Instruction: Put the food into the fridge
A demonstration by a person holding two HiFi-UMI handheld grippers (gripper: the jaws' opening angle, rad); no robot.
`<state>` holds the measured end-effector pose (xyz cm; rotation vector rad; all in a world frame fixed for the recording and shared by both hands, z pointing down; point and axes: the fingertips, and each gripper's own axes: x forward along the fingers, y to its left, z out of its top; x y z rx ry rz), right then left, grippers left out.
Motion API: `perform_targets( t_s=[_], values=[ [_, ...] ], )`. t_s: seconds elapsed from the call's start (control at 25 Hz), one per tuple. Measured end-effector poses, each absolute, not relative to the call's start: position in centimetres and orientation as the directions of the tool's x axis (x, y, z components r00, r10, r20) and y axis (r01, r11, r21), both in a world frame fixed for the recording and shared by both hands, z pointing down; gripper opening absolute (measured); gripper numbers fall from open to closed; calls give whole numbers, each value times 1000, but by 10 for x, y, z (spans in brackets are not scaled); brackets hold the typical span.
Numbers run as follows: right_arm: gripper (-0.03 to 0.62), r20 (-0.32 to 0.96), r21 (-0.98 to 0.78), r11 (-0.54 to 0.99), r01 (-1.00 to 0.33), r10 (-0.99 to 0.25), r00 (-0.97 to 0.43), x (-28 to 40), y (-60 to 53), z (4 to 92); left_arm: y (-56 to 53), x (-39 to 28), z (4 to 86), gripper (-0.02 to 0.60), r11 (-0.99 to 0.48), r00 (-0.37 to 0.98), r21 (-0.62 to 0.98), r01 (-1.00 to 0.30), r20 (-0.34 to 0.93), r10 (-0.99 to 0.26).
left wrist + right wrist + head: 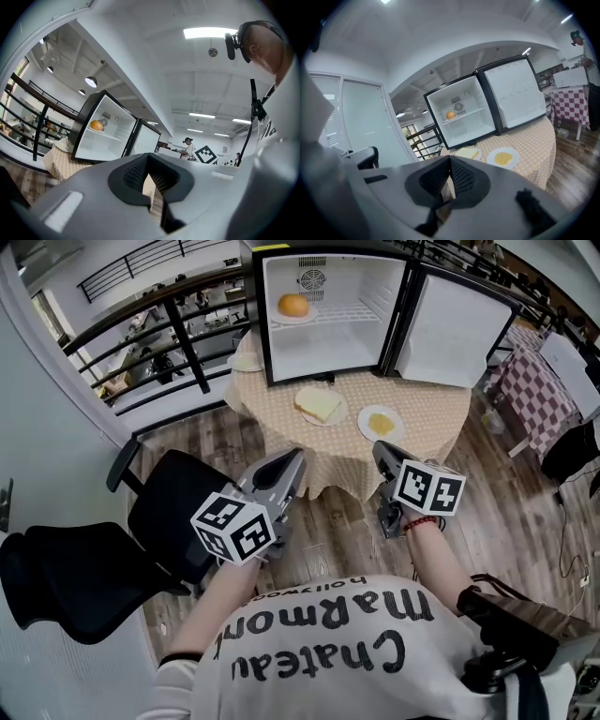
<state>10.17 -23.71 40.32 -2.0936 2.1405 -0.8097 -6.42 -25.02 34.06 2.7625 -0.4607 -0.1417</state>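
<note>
Our left gripper (292, 463) hangs well back from the table (431, 413), jaws together on nothing. On the cloth before the open fridge (328, 348) sit the bread plate (330, 423) and, just beside it, the plate of yellow food (363, 426). Both look light and rigid, with loose loads. We judge the rim the place to pinch, kept level. Our right gripper (384, 454) is likewise closed and empty.
</note>
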Motion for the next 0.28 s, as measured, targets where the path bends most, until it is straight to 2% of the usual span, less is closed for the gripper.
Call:
perform_targets(
  t_s=[0.28],
  values=[
    [15,334,-369,-42,-928,-938,-90,106,-226,401,-238,-58,342,8,-884,941,357,-301,-40,-336]
  ],
)
